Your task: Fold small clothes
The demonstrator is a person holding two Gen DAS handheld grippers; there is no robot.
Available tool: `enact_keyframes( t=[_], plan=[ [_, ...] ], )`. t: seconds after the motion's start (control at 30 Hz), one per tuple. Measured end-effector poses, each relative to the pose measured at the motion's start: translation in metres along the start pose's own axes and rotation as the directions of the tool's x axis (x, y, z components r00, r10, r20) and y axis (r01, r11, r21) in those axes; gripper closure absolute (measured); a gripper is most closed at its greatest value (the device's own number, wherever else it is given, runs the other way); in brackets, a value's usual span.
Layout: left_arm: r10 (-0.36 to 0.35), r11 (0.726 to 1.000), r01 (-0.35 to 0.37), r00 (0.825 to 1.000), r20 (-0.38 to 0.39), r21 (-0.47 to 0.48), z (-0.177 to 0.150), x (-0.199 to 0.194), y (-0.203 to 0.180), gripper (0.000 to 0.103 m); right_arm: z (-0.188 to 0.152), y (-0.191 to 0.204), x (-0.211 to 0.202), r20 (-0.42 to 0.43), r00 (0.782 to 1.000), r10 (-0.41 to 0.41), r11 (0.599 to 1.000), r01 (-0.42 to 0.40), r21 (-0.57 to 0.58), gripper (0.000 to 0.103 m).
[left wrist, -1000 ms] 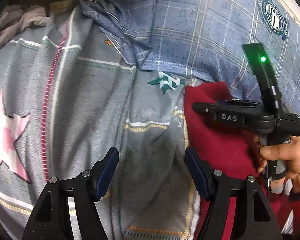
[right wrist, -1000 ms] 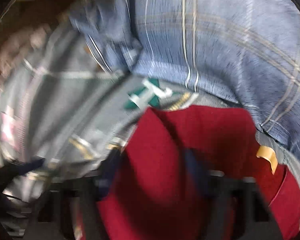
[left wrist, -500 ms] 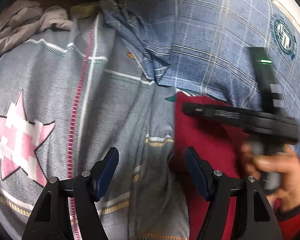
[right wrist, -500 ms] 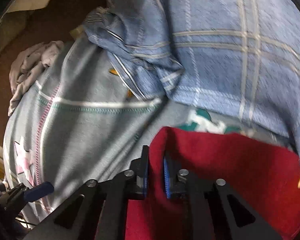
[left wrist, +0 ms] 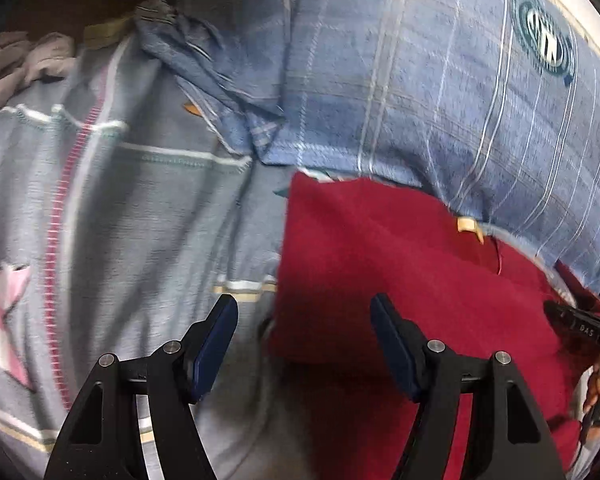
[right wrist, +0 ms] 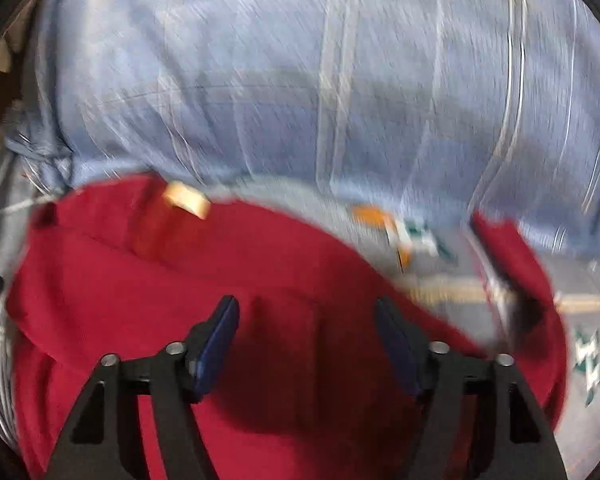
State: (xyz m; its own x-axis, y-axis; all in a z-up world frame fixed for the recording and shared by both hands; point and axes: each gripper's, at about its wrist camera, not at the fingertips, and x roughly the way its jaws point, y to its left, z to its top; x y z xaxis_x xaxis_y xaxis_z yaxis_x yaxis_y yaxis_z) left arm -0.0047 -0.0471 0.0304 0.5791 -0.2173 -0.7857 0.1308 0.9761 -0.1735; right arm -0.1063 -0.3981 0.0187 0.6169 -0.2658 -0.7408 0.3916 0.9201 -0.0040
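A dark red garment [left wrist: 400,272] lies folded on a grey patterned sheet [left wrist: 140,216], with a small tan label [left wrist: 466,225] near its far edge. My left gripper [left wrist: 304,344] is open and empty, hovering over the garment's left edge. In the right wrist view the red garment [right wrist: 180,280] fills the lower frame with its label [right wrist: 186,199] at the top. My right gripper [right wrist: 306,346] is open above it, holding nothing. Part of the right gripper [left wrist: 580,328] and a hand show at the left wrist view's right edge.
A blue plaid cloth [left wrist: 420,80] with a round crest [left wrist: 544,42] lies beyond the red garment, also in the right wrist view [right wrist: 320,80]. A pale crumpled garment [left wrist: 24,60] sits at the far left. A pink star print [left wrist: 0,312] marks the sheet.
My right gripper has let go of the red garment's edge and opened, then drawn back to the right. The red garment now lies flat. My left gripper has shifted right over it.
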Motion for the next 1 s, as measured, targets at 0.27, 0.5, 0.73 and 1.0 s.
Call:
enact_keyframes(
  t=[0.27,0.5,0.73,1.0],
  plan=[
    [0.037,0.999,-0.037,0.995,-0.094,0.002,-0.004,0.042,-0.011,0.032,0.012,-0.018,-0.013,0.142,0.989,0.035,0.998,-0.041,0.042,0.097],
    [-0.014,1.0,0.014,0.999,-0.042,0.004,-0.004,0.013,-0.006,0.034,-0.005,-0.011,-0.009,0.045,0.992,0.121,0.984,-0.125,0.123,0.065],
    [-0.072,0.997,0.072,0.997,-0.017,0.009,-0.021,-0.013,-0.004,0.034,-0.069,-0.043,-0.095,0.159,0.987,0.017,0.994,-0.034,0.108,0.031],
    [-0.148,0.989,0.148,0.989,-0.009,-0.008,-0.015,-0.016,-0.015,0.034,-0.072,-0.101,-0.098,0.134,0.986,-0.095,0.959,0.055,0.277,0.031]
  ],
)
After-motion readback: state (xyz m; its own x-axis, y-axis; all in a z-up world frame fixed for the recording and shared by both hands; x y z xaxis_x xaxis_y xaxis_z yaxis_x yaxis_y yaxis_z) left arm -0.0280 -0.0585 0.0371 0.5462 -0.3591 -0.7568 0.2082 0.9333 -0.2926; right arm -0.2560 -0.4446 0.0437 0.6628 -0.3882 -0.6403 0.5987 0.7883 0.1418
